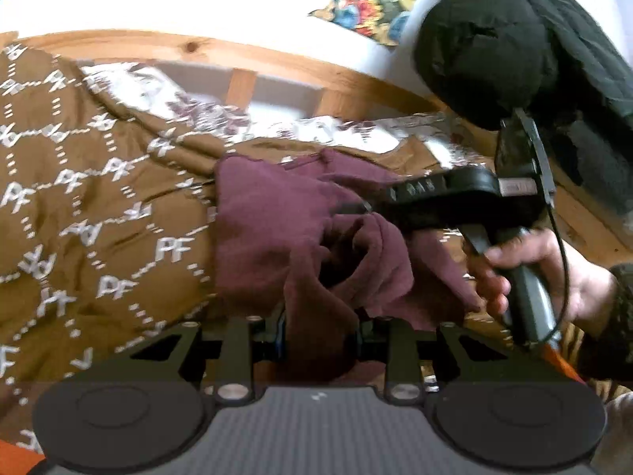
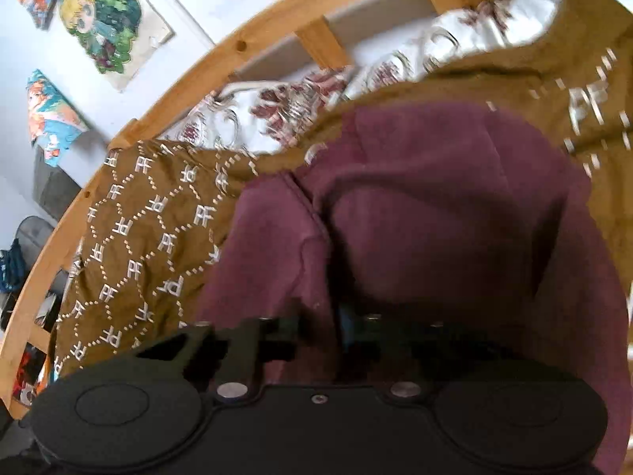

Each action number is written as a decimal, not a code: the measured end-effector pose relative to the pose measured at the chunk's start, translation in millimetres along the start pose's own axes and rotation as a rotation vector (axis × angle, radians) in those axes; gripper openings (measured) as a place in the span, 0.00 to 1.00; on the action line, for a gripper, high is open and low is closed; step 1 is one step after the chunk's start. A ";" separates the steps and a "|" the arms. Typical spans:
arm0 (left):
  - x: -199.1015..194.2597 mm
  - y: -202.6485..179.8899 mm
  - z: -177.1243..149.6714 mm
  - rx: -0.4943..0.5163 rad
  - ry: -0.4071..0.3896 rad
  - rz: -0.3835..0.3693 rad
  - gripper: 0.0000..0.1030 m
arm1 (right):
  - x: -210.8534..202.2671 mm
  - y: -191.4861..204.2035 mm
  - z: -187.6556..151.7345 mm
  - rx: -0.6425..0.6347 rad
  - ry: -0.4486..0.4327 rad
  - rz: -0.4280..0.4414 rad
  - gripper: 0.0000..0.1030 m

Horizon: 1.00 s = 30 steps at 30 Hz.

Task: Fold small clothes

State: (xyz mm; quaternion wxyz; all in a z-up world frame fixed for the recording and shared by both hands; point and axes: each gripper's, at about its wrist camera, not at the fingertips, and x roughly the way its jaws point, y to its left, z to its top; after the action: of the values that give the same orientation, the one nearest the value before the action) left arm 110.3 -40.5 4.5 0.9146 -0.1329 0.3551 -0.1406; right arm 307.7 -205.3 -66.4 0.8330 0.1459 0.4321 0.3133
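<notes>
A maroon garment [image 1: 273,229] lies bunched on a brown patterned bedspread [image 1: 99,206]. My left gripper [image 1: 320,340] is shut on a fold of the garment, which hangs between its fingers. The right gripper [image 1: 356,208], held by a bare hand [image 1: 554,273], reaches in from the right and pinches another fold. In the right wrist view the garment [image 2: 435,213] fills the middle and drapes over my right gripper [image 2: 340,328], hiding its fingertips.
A wooden bed frame [image 1: 245,55] runs behind the bedspread, with a white floral sheet [image 1: 190,99] along it. A black padded jacket [image 1: 514,39] hangs at the upper right. Pictures [image 2: 103,16] hang on the white wall.
</notes>
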 end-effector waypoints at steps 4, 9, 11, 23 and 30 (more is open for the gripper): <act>12.2 -34.4 8.5 0.083 -0.002 -0.068 0.31 | -26.9 15.8 24.3 -0.156 -0.099 -0.006 0.12; 46.1 -77.1 16.8 0.153 0.027 -0.128 0.31 | -65.1 9.4 51.6 -0.228 -0.220 -0.064 0.12; 64.4 -92.1 16.8 0.178 0.051 -0.121 0.32 | -77.2 -3.1 57.3 -0.229 -0.243 -0.101 0.12; 81.6 -97.4 7.5 0.099 0.107 -0.144 0.95 | -73.5 -78.5 6.2 -0.103 -0.259 -0.243 0.39; 53.9 -71.7 10.8 -0.036 0.061 -0.090 0.99 | -107.4 -79.1 -28.5 0.045 -0.331 -0.183 0.81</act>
State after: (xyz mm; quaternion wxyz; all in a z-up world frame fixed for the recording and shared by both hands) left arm 144.2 -124.3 3.8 0.8935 -0.1608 0.3791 -0.1792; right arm 269.7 -336.0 -56.2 0.9142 0.1742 0.3077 0.1983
